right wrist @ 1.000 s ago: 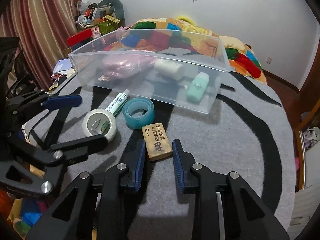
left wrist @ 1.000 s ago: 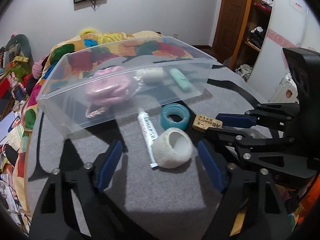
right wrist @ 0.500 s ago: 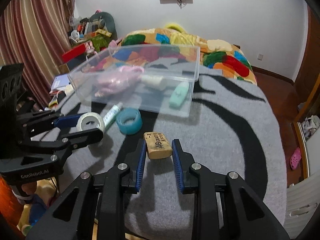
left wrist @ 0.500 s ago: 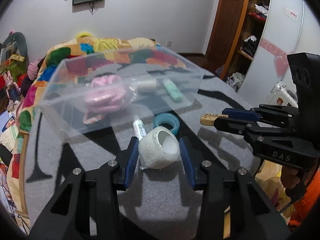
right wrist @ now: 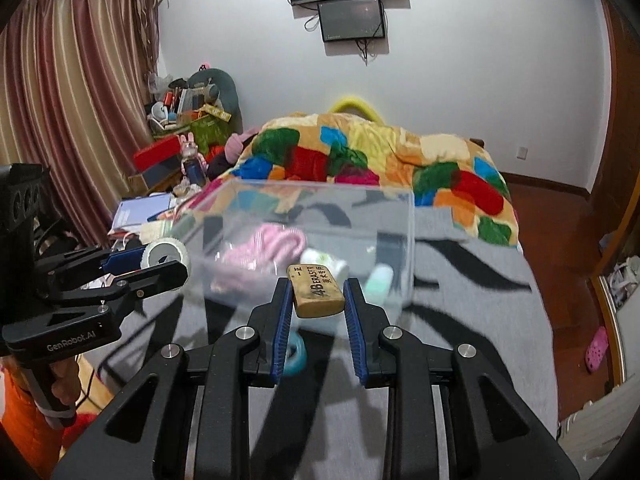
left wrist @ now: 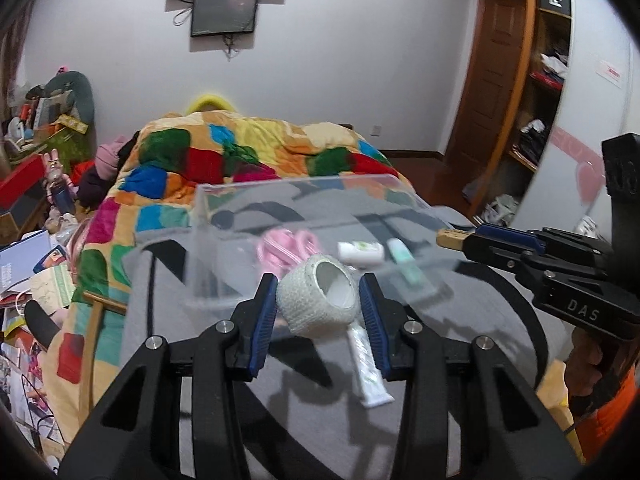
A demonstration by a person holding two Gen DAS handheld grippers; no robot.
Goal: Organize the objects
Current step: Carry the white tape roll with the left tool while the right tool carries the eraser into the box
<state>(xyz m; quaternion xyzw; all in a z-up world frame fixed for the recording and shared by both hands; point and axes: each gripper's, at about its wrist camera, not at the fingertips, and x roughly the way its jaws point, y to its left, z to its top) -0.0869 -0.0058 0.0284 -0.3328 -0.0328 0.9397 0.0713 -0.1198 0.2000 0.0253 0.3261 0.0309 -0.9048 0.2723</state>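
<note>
Both claws have lifted off the bench: left claw (left wrist: pixel 318 308) grips the bandage roll (left wrist: pixel 318 300), right claw (right wrist: pixel 316 304) the eraser (right wrist: pixel 317 291), near the bin (right wrist: pixel 360 208). Tube (left wrist: pixel 368 368) and tape ring (right wrist: pixel 296 354) remain.

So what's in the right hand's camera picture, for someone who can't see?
The right gripper holds a tan eraser in front of a clear bin with pink cord inside. The left gripper holds a white roll.
</note>
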